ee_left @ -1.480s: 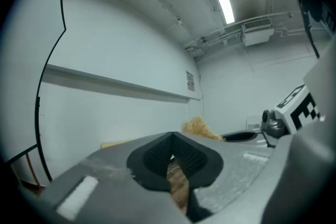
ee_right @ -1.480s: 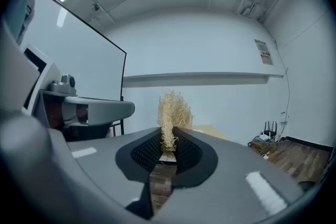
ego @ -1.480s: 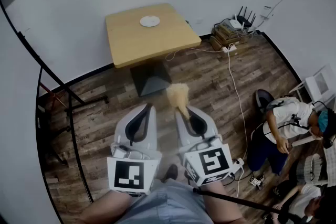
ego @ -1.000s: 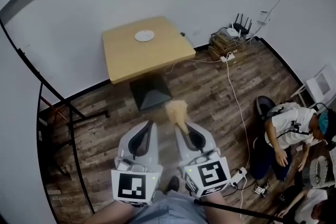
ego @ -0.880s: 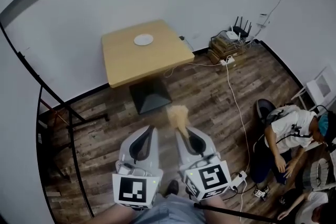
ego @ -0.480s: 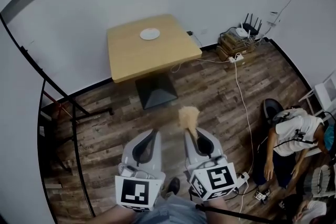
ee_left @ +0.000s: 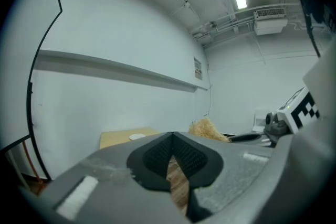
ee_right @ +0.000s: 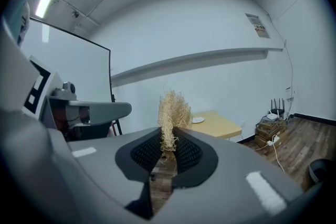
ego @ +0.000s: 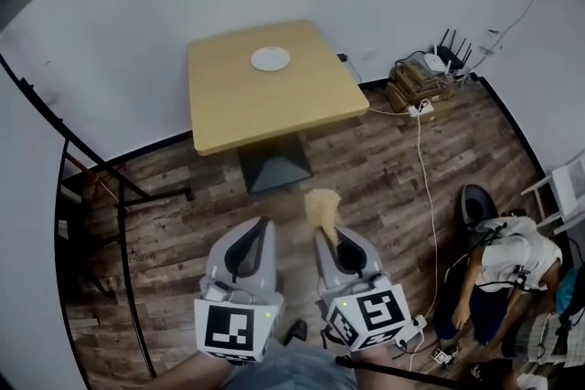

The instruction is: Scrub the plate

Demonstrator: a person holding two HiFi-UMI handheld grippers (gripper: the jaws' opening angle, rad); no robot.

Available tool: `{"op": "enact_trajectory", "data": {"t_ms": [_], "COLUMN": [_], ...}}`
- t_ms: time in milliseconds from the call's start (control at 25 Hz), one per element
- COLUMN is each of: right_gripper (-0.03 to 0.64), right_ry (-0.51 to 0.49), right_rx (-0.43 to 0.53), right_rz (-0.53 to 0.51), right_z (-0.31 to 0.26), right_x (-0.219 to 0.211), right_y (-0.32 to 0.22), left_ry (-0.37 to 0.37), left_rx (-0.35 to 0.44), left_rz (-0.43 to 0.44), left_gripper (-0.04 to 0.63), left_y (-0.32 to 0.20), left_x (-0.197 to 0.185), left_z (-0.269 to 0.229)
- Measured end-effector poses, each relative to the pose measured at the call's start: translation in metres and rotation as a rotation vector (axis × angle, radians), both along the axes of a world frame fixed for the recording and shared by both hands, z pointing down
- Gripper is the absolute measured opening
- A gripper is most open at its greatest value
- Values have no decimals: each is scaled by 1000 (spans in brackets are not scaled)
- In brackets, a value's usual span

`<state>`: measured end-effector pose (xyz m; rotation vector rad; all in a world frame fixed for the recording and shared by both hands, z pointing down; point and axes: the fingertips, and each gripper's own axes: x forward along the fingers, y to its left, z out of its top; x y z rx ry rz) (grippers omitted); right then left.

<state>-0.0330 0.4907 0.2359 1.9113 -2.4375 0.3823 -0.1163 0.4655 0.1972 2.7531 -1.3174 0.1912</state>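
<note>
A small white plate (ego: pixel 271 59) lies near the far edge of a square wooden table (ego: pixel 228 105), well ahead of both grippers. The plate (ee_right: pixel 198 120) and table (ee_right: pixel 223 124) also show in the right gripper view, and faintly as plate (ee_left: pixel 137 136) in the left gripper view. My right gripper (ego: pixel 325 233) is shut on a straw-coloured fibre scrubber (ego: pixel 320 204), whose tuft (ee_right: pixel 172 110) sticks up past the pads. My left gripper (ego: pixel 260 225) hangs beside it, shut on nothing. Both are held low over the wood floor, near my body.
A black stand's legs (ego: pixel 123 196) spread on the floor at the left. A person (ego: pixel 498 265) sits at the right by a white chair (ego: pixel 556 194). Routers and boxes (ego: pixel 430 73) sit by the wall, with a white cable (ego: pixel 426 169) running across the floor.
The table and plate have grown a little larger and shifted in the head view. Both grippers keep the same pose, the scrubber still held in the right one.
</note>
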Motion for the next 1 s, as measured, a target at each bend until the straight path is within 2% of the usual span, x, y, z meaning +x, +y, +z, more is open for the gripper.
{"op": "enact_trajectory", "data": {"t_ms": [200, 520, 1000], "right_gripper": [51, 51, 51], "right_ry": [22, 55, 84], "right_rx": [35, 77, 56], "right_rz": [-40, -46, -5], "right_z": [-19, -41, -37], "right_x": [-9, -12, 7], "right_y": [-69, -146, -205], "left_ry": [31, 67, 94], "left_rx": [28, 65, 25], "left_rz": [-24, -18, 31], "left_gripper": [20, 20, 20], "left_y": [-64, -137, -203], "left_x": [-4, -6, 16], "left_z": [-17, -35, -21]}}
